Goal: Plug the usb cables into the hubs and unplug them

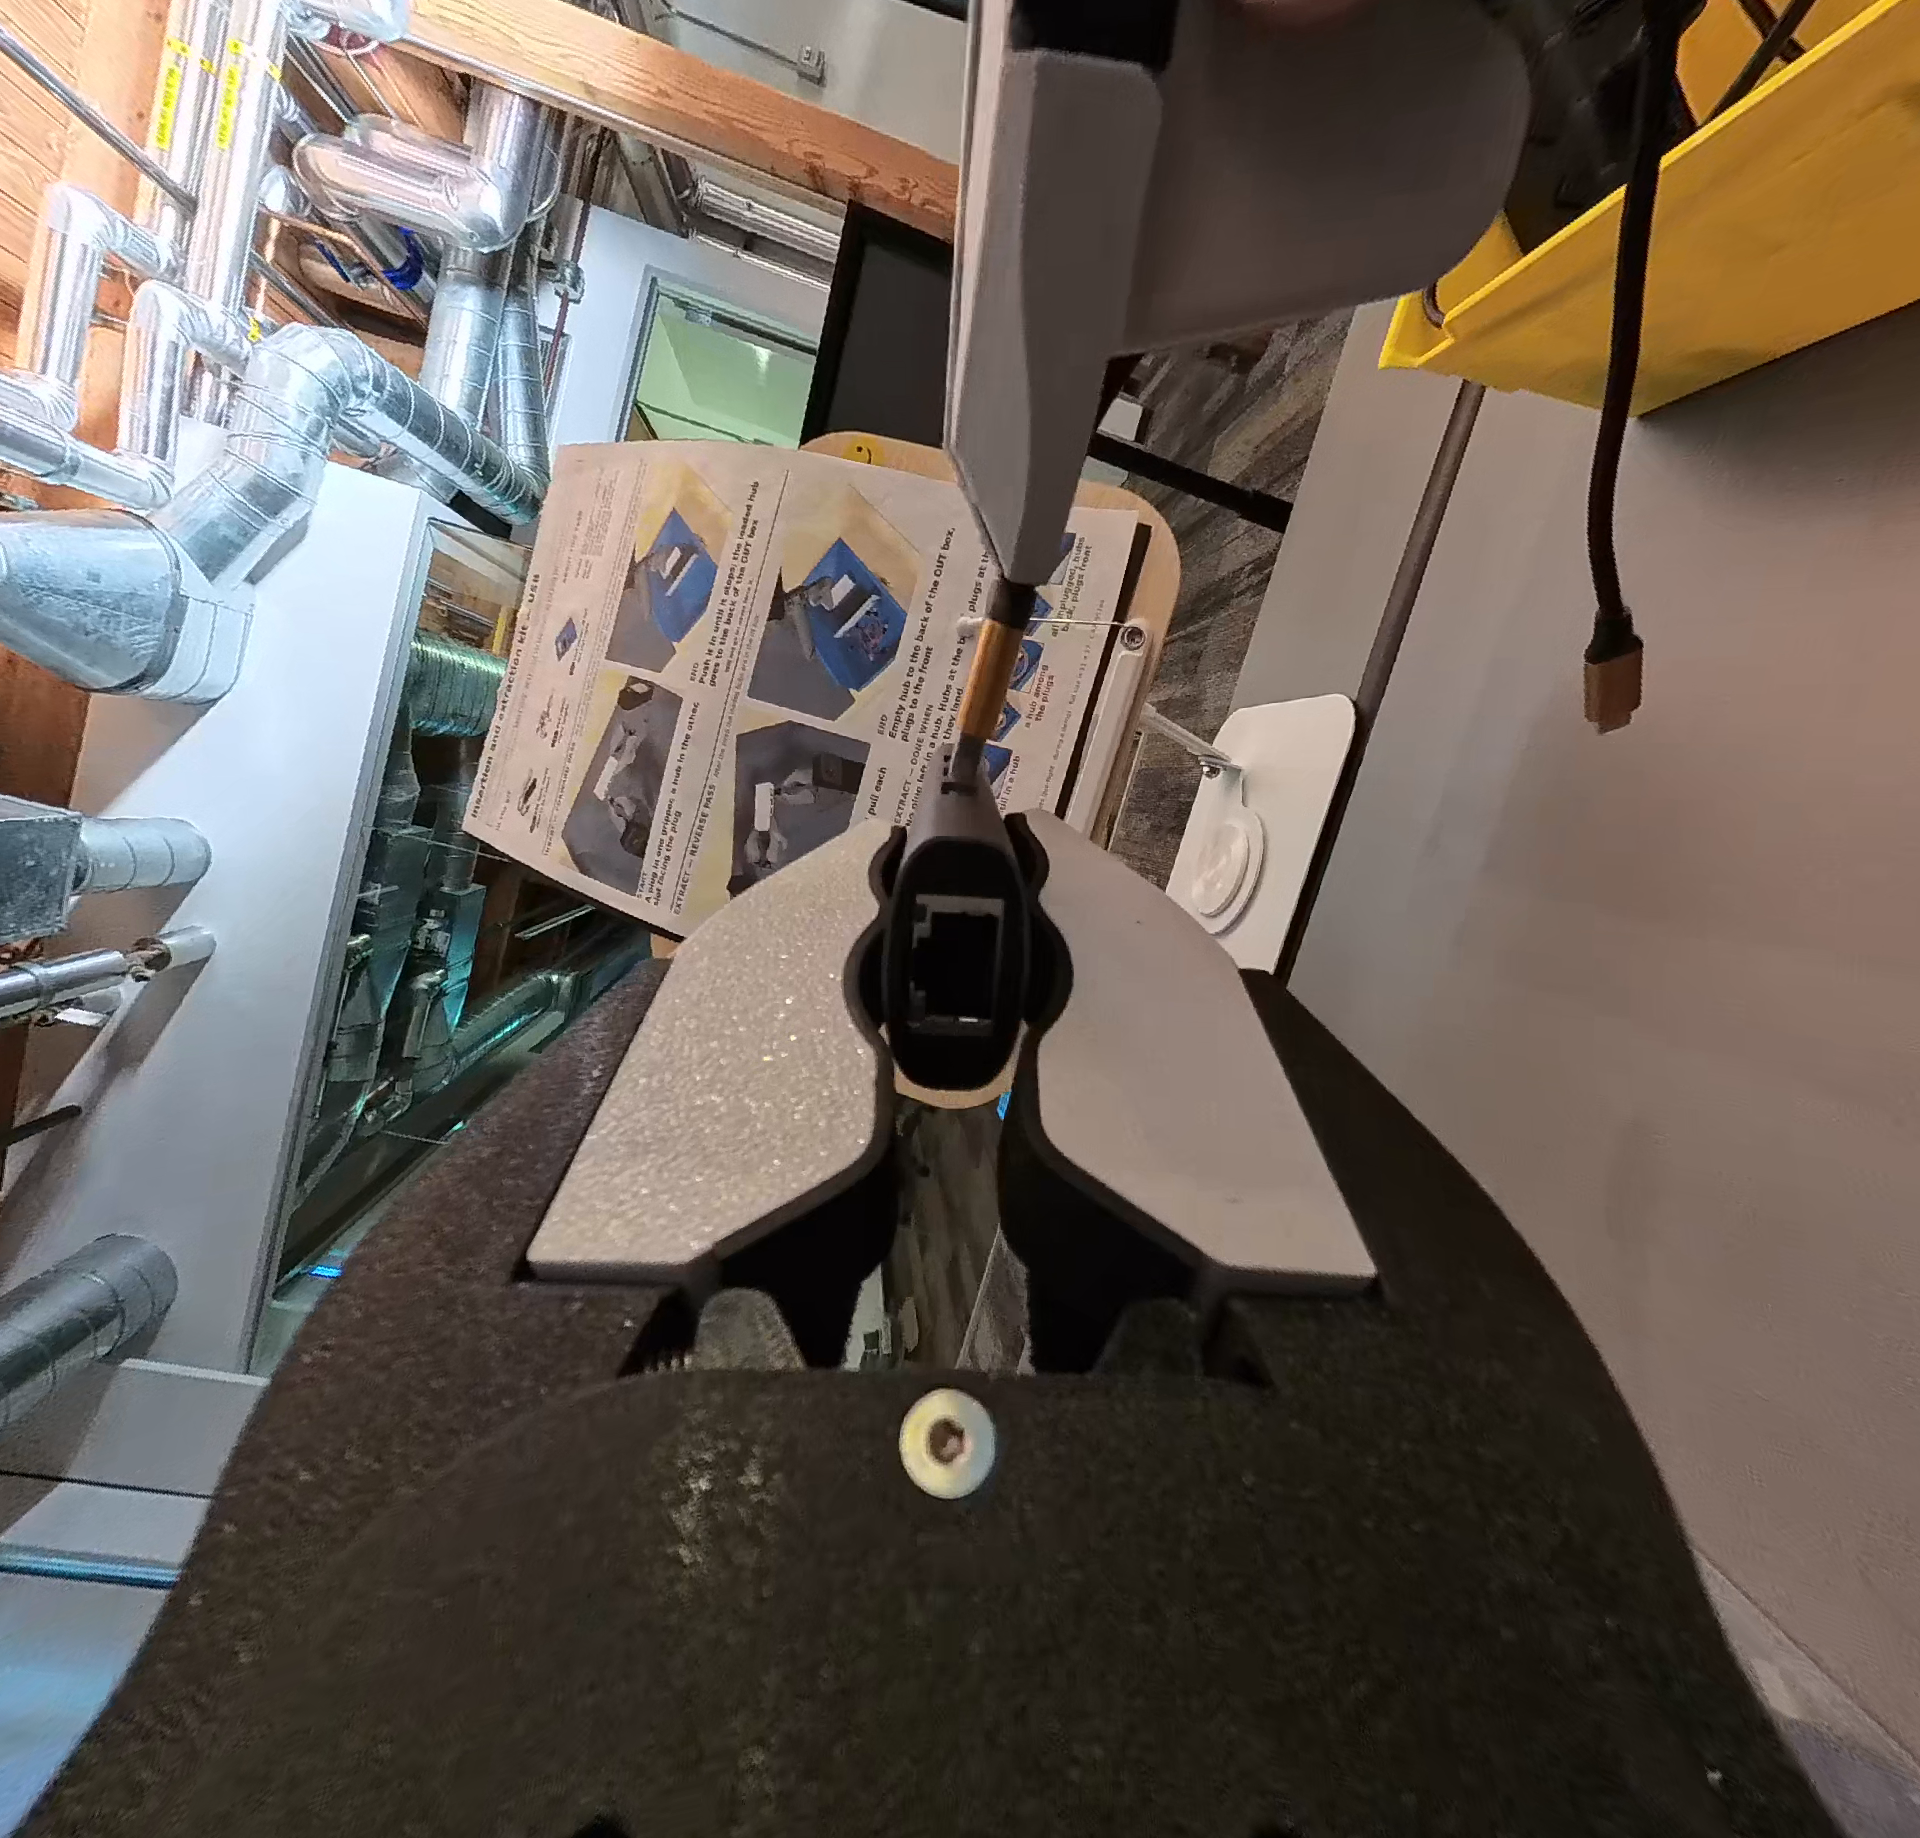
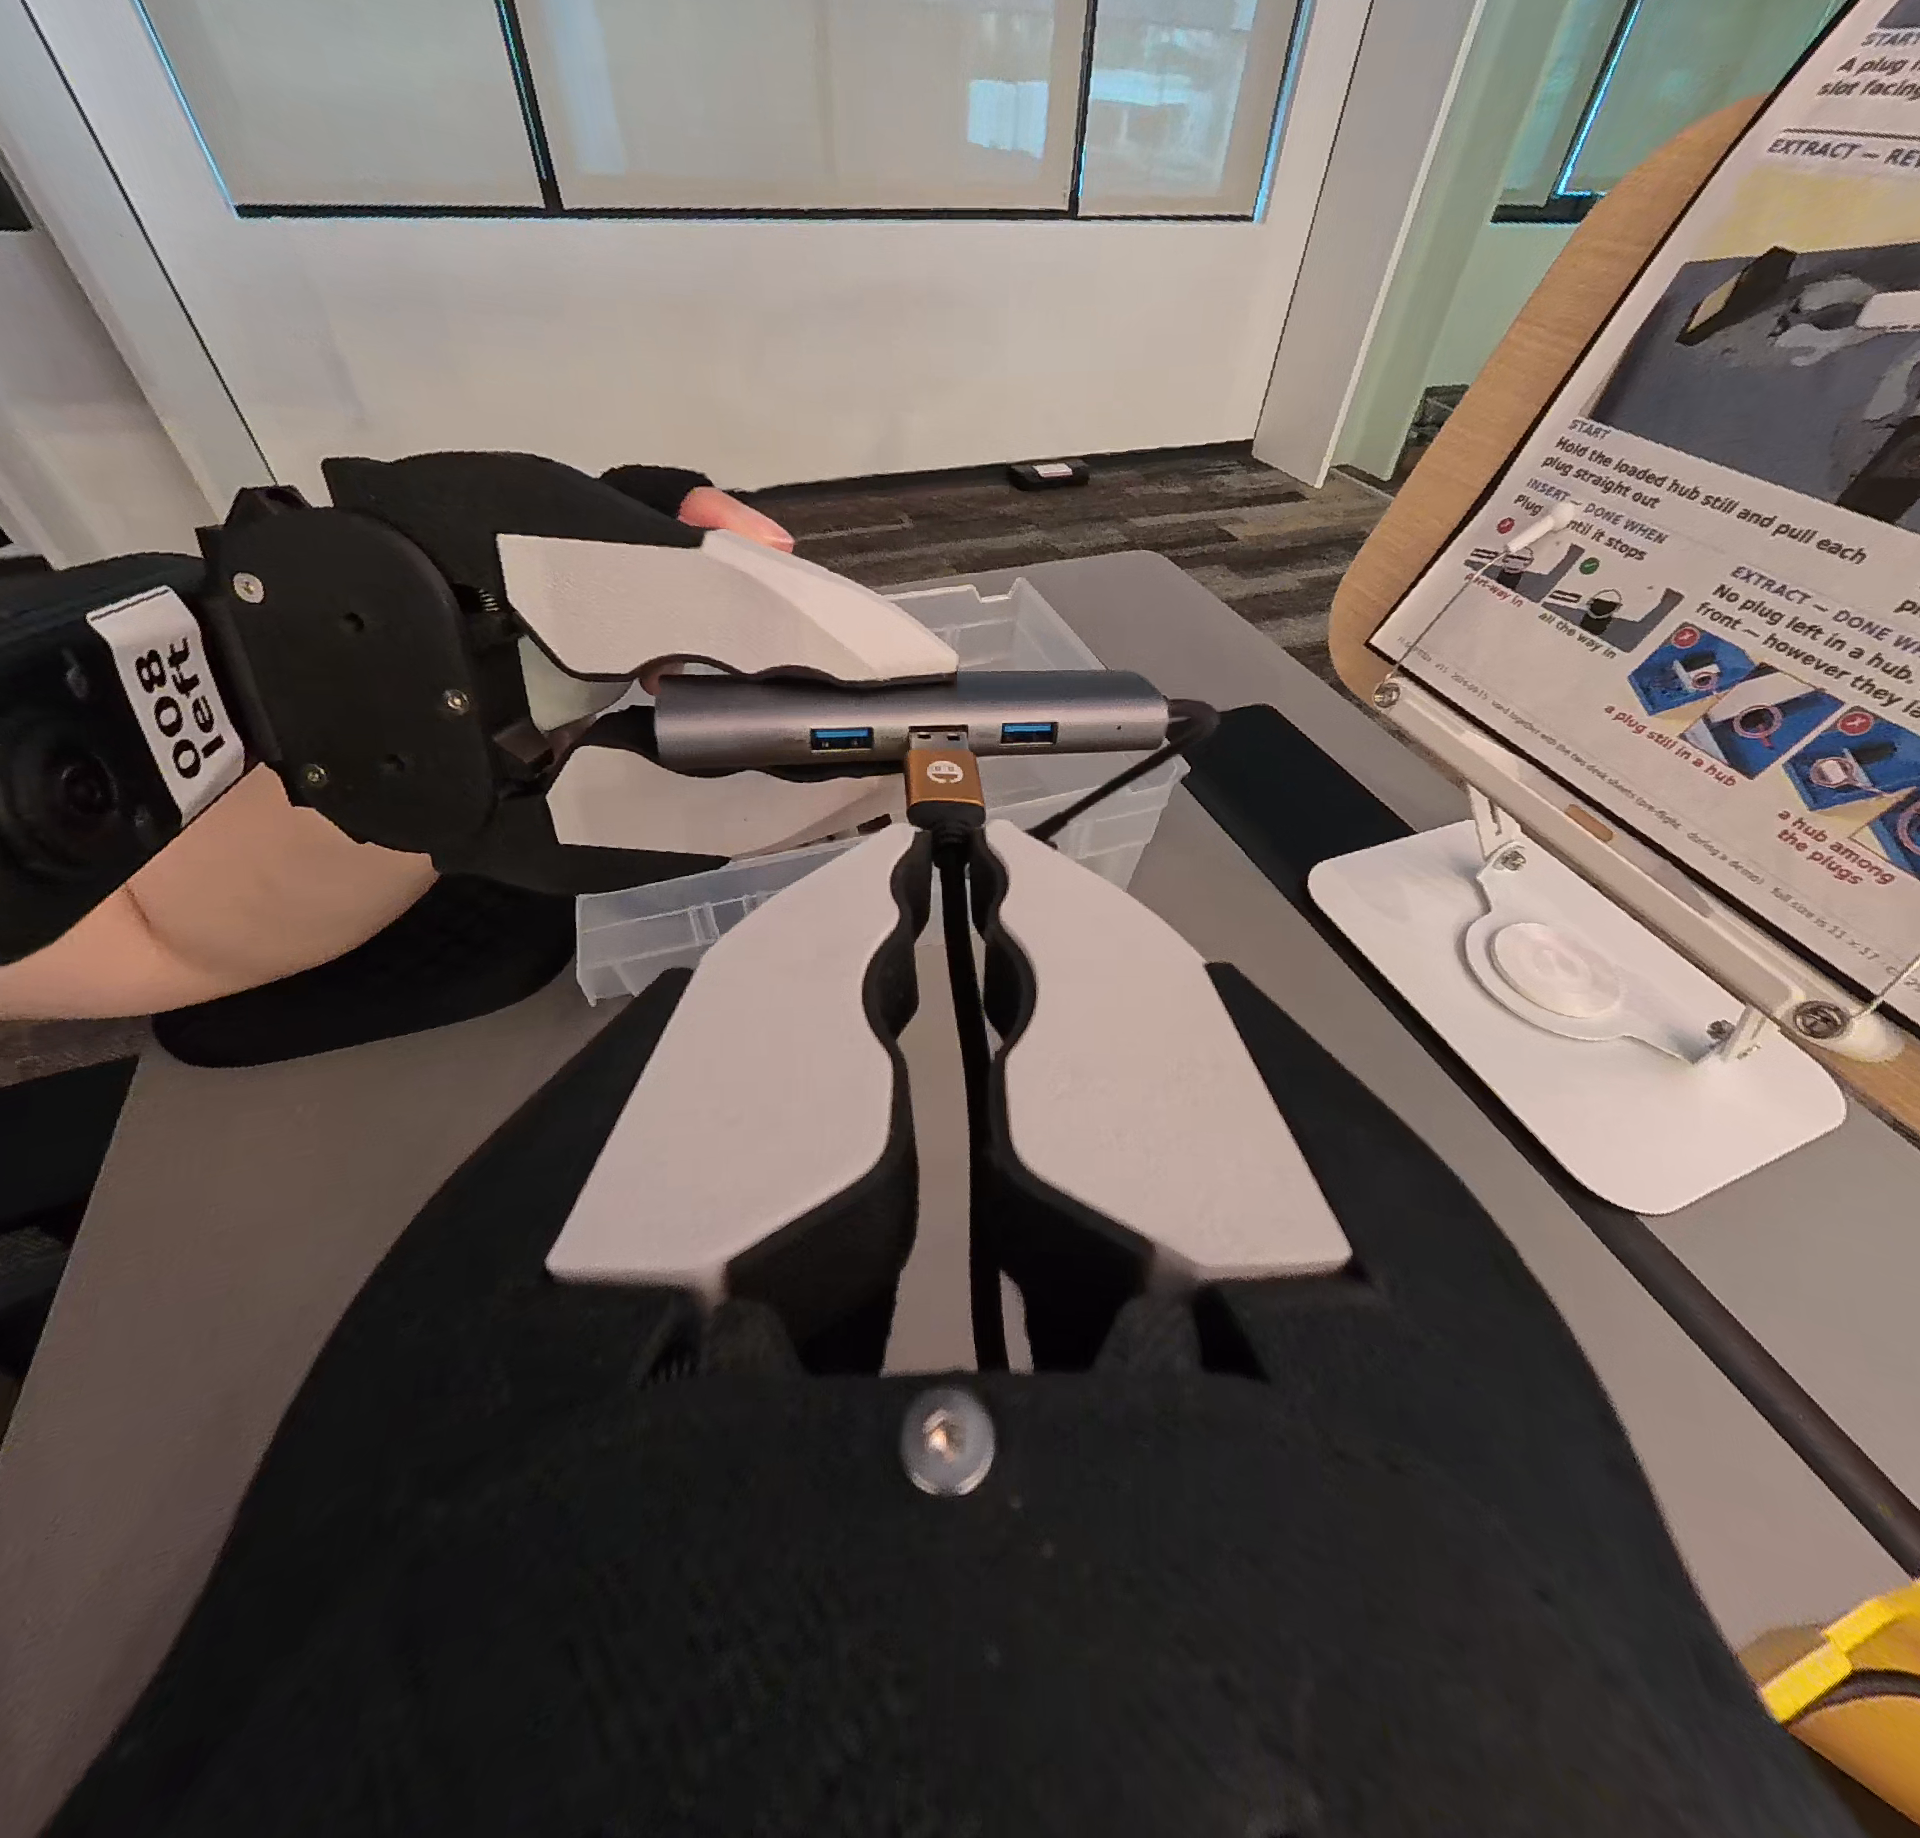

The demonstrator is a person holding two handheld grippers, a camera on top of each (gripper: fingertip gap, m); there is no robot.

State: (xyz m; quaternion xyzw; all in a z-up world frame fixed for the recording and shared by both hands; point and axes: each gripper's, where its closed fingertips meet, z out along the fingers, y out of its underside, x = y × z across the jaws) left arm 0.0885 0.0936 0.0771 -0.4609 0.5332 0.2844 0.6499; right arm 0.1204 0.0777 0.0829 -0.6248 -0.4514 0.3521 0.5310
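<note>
Hub (image 1: 951, 967) is seen end-on, clamped at centre by the left gripper (image 1: 951, 957); an orange-collared plug (image 1: 995, 671) is held at 12 o'clock. Hub is gripped at 9 o'clock in the right wrist view; its middle port is met by the plug, pinched in the right gripper (image 2: 948, 843).

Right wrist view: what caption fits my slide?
Right gripper lines an orange USB plug up with the grey hub.

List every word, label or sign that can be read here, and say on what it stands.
I do not copy writing; it stands on:
White tag on the left gripper: black print.
Instruction sheet on the white stand: headings, captions.
Orange USB plug: white emblem, no words.
Yellow stickers on the pipes: too small.
</note>
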